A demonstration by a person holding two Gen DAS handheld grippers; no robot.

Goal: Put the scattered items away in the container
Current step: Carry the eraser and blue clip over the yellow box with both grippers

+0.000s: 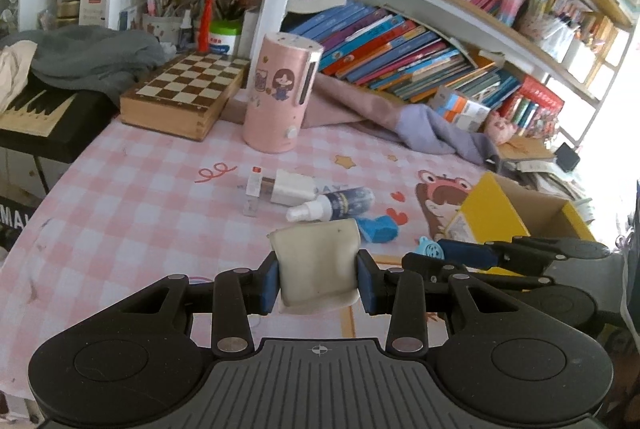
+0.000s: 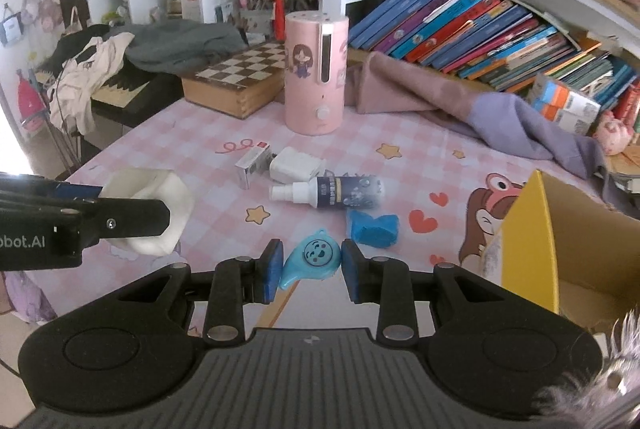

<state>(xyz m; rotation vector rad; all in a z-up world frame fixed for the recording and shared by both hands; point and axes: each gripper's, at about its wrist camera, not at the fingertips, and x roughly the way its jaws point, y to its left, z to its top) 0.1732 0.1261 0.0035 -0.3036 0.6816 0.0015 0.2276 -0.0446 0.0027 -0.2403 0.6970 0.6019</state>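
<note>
On the pink checked tablecloth [image 2: 132,133] four small items still lie loose, grouped near the middle: one small white carton with a red end [image 2: 253,163], one white charger block [image 2: 296,165] touching it, one spray bottle with a dark label [image 2: 332,191] lying on its side just in front of the charger, and one crumpled blue piece [image 2: 374,229] just right of the bottle's base. Two more items are off the cloth, one in each gripper. At the left, the left gripper [image 1: 318,281] is closed partway on one cream-white soft pouch [image 1: 316,261]; both blue pads press its sides, and it sticks up above the fingers. To its right, the right gripper [image 2: 312,265] stands narrow, its pads pinching one light-blue teardrop-shaped plastic piece with a smiling face [image 2: 310,261], whose tail hangs down to the left between the fingers. The loose cluster lies ahead of both grippers, with the blue piece nearest, just beyond the right gripper's right finger. Behind the cluster stands one tall pink cylinder with a cartoon girl [image 2: 316,73]. At the far right sits the one container, an open cardboard box with yellow sides [image 2: 528,229], beside the right gripper.
</note>
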